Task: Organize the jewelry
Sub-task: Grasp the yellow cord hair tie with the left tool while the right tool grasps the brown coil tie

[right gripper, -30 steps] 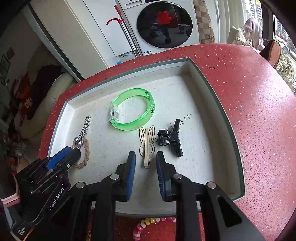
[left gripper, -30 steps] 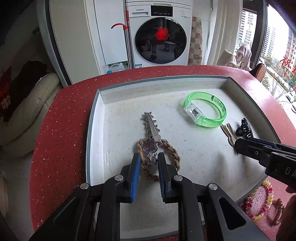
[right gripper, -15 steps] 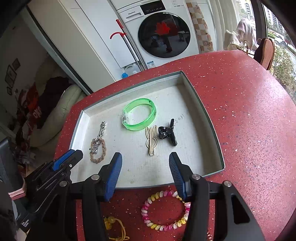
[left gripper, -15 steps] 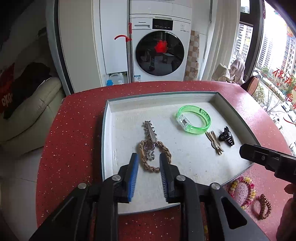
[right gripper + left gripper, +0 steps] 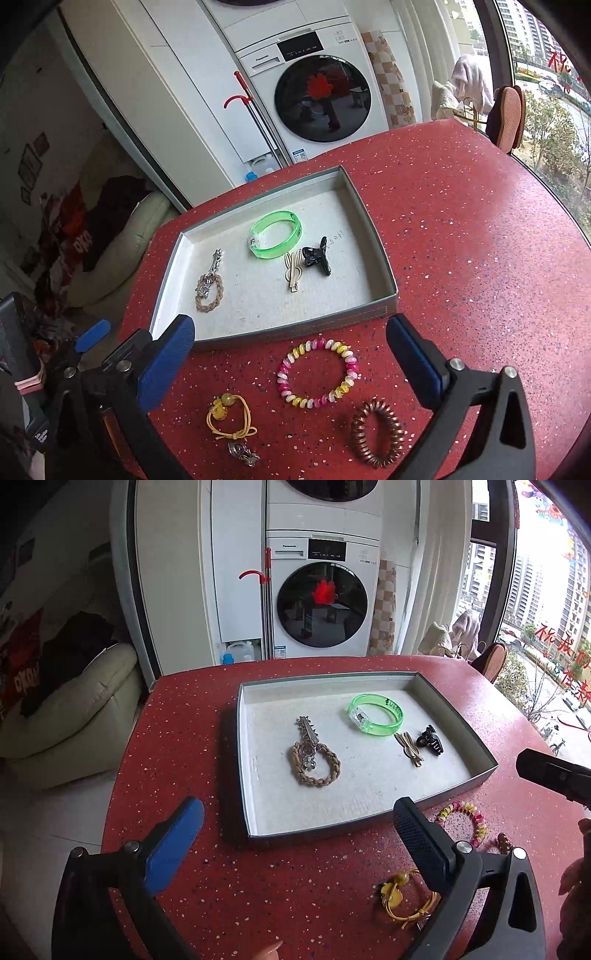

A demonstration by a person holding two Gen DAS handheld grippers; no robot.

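Both grippers hang above the near part of the red speckled table (image 5: pixel 461 229), short of the tray (image 5: pixel 280 334); the left gripper (image 5: pixel 299 834) has its blue-padded fingers spread wide and holds nothing; the right gripper (image 5: pixel 291 354) is likewise spread wide and empty, with the pink-and-yellow beaded bracelet (image 5: pixel 318 373) lying on the table between its fingers.

Inside the grey, shallow tray, on its pale lining, lie five pieces; a braided brown band (image 5: pixel 315 762) sits toward the left with a spiked silver clip (image 5: pixel 307 734) lying across its far edge; a clear green bangle (image 5: pixel 375 719) rests toward the far right; just in front of it a tan bow-shaped clip (image 5: pixel 409 748) lies beside a black claw clip (image 5: pixel 429 739), the two close together.

Outside the tray, on the table near its front wall, are the beaded bracelet, a coppery coiled hair tie (image 5: pixel 376 432) to its right, and a yellow elastic tie with a bead (image 5: pixel 229 417) to its left; a small silver piece (image 5: pixel 242 454) lies just in front of the yellow tie.
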